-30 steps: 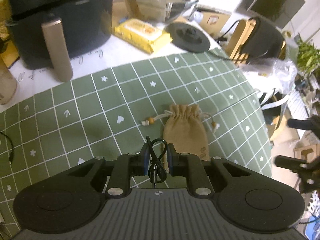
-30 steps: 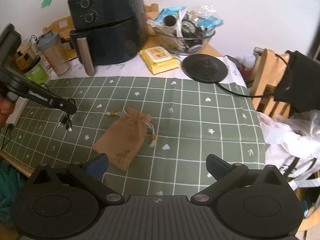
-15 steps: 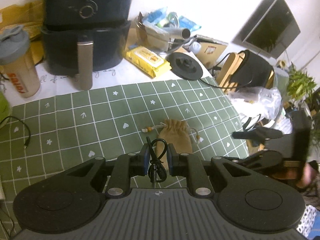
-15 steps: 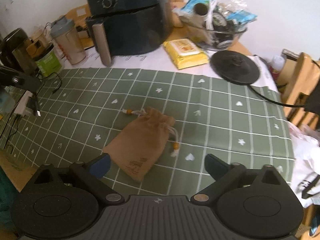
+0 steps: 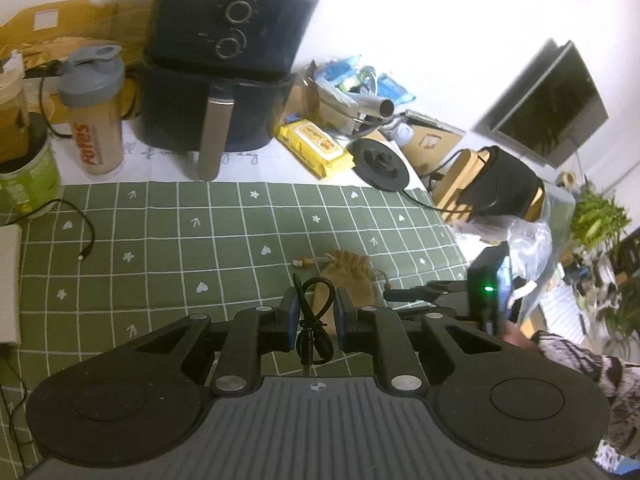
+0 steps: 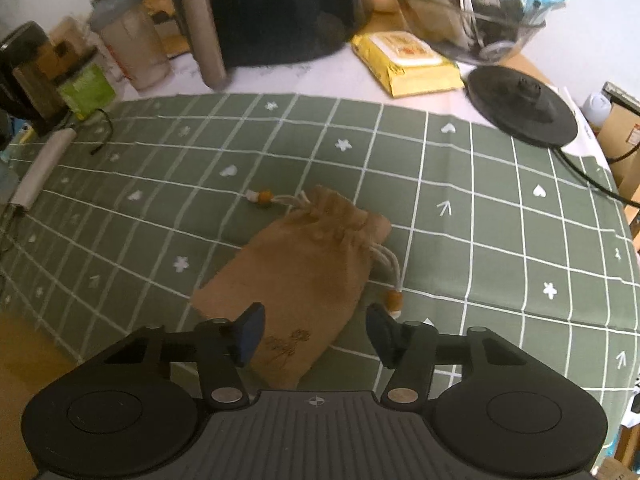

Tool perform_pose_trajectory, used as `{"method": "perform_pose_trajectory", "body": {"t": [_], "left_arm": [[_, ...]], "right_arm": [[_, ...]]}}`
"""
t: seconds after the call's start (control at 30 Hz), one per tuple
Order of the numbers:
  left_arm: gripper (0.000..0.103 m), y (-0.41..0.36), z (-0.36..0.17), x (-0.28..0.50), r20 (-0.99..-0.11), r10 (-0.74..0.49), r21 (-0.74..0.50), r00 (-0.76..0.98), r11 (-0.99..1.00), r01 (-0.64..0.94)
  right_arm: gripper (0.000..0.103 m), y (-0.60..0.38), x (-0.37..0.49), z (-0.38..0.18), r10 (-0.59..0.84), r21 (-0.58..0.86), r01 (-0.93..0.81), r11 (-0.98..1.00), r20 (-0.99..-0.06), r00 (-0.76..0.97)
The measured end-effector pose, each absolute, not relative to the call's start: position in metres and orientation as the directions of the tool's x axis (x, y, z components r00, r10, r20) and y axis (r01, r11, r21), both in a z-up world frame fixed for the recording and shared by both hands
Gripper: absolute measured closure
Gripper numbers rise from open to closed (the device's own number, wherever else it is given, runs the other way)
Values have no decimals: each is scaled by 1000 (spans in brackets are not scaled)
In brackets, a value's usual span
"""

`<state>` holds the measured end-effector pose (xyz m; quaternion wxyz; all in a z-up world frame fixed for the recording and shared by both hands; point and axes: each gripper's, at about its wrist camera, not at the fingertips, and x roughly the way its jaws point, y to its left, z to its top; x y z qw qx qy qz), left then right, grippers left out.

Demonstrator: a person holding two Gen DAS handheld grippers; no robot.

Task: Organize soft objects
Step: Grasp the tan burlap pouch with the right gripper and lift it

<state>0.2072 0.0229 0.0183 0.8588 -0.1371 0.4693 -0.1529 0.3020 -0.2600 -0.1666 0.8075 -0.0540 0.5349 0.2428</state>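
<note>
Tan drawstring pouch lies flat on the green checked cloth of the tabletop, gathered mouth toward the air fryer, beaded cords splayed to either side. A second ago the right tongs were high and fully spread, pouch small in their view; now they have dropped close over the pouch's bottom end and are closing, pads straddling the fabric but not yet pressing it, so not gripped. Left tongs stay clamped on a coiled black cable, same hold as before, and have lifted and backed off, so the pouch looks smaller and farther in the left view, with the right tongs visible beside it there. Reading: right side is about to pin or lift the pouch so the cable can go in; mouth is still cinched, so loading has not begun. Wet wipes pack and kettle base untouched.
</note>
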Motion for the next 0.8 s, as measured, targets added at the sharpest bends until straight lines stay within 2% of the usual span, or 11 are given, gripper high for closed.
{"method": "perform_pose_trajectory", "body": {"t": [0.17, 0.3, 0.43, 0.47, 0.8], "left_arm": [[85, 30, 19, 196, -766, -369, -378, 527, 921, 95], [85, 36, 21, 188, -765, -352, -380, 539, 923, 63], [85, 37, 20, 181, -767, -346, -381, 540, 923, 50], [85, 37, 19, 180, -769, -347, -382, 537, 923, 48], [85, 39, 17, 168, -775, -346, -382, 529, 923, 44]], "right_arm": [[66, -253, 310, -184, 296, 142, -430, 892, -901, 316], [74, -247, 310, -186, 262, 95, -432, 897, -901, 345], [94, -247, 313, -186, 262, 104, -415, 904, -901, 345], [97, -247, 314, -186, 264, 109, -410, 905, -902, 342], [98, -258, 313, -148, 316, 136, -413, 901, -856, 409]]}}
